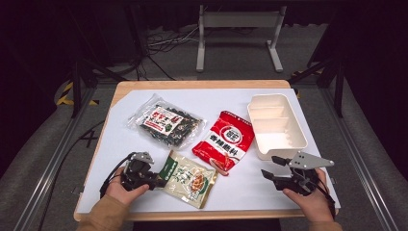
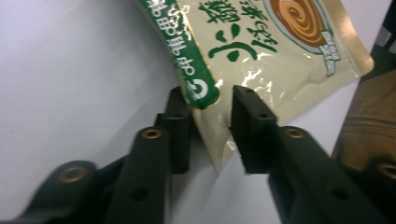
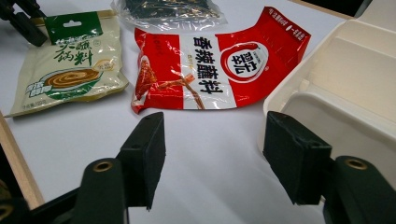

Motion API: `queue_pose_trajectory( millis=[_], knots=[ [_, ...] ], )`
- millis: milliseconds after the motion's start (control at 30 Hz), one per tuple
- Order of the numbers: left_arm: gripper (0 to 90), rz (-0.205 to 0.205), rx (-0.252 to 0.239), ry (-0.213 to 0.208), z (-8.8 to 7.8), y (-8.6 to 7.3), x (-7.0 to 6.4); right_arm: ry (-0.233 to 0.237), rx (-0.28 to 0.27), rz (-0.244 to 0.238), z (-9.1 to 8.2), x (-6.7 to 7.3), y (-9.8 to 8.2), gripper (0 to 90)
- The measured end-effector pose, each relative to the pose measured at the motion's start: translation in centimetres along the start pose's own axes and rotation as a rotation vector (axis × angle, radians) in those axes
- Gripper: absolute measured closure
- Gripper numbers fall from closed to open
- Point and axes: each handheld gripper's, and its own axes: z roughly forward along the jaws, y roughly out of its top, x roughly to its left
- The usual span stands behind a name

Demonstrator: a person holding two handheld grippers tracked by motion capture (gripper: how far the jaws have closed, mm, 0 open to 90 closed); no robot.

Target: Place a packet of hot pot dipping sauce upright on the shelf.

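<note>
A beige sauce packet with a green top point(image 1: 190, 180) point(image 2: 261, 46) point(image 3: 70, 70) lies at the front of the white mat. My left gripper point(image 1: 161, 179) point(image 2: 210, 126) reaches in from the packet's left, and the green corner sits between its jaws with a gap still showing on each side. My right gripper point(image 1: 268, 166) point(image 3: 215, 154) hovers open above bare mat at the front right, nothing between its fingers. A red sauce packet point(image 1: 225, 140) point(image 3: 210, 70) lies in the middle. A cream divided tray point(image 1: 298, 130) point(image 3: 345, 84) stands at the right.
A clear bag of dark dried food point(image 1: 166, 121) point(image 3: 173, 9) lies at the back left of the mat. The wooden table edge point(image 1: 202, 215) runs along the front. A metal frame and cables are on the floor beyond the table.
</note>
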Motion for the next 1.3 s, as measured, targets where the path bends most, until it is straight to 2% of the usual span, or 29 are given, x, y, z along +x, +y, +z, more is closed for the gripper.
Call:
queue_pose_trajectory(
  millis=[67, 167, 300, 600, 733, 967, 1300],
  knots=[
    [80.6, 0.005, -0.006, 0.006, -0.1, 0.0, 0.0, 0.003, 0.001, 0.000, 0.0, 0.0, 0.0, 44.1],
    [85.9, 0.015, -0.015, 0.010, -0.3, 0.1, -0.3, 0.005, 0.006, -0.007, 0.0, 0.0, 0.0, 53.0],
    [89.7, 0.032, -0.029, 0.004, -0.7, 0.2, -0.5, 0.001, 0.016, -0.004, -0.2, 0.0, 0.1, 59.0],
    [90.0, 0.080, -0.081, 0.002, -2.6, 0.9, -1.5, -0.001, 0.037, 0.005, -0.6, 0.4, 0.3, 60.3],
    [90.0, 0.127, -0.110, -0.003, -4.2, 1.7, -2.2, 0.014, 0.028, 0.003, -0.9, 0.8, 0.8, 60.9],
    [90.0, 0.188, -0.126, -0.015, -5.7, 2.8, -3.4, 0.028, 0.036, -0.023, -1.0, 1.4, 1.9, 62.4],
    [90.0, 0.315, -0.130, 0.016, -8.0, 4.9, -5.6, 0.078, 0.002, -0.060, -0.9, 1.4, 3.5, 66.6]
  ],
)
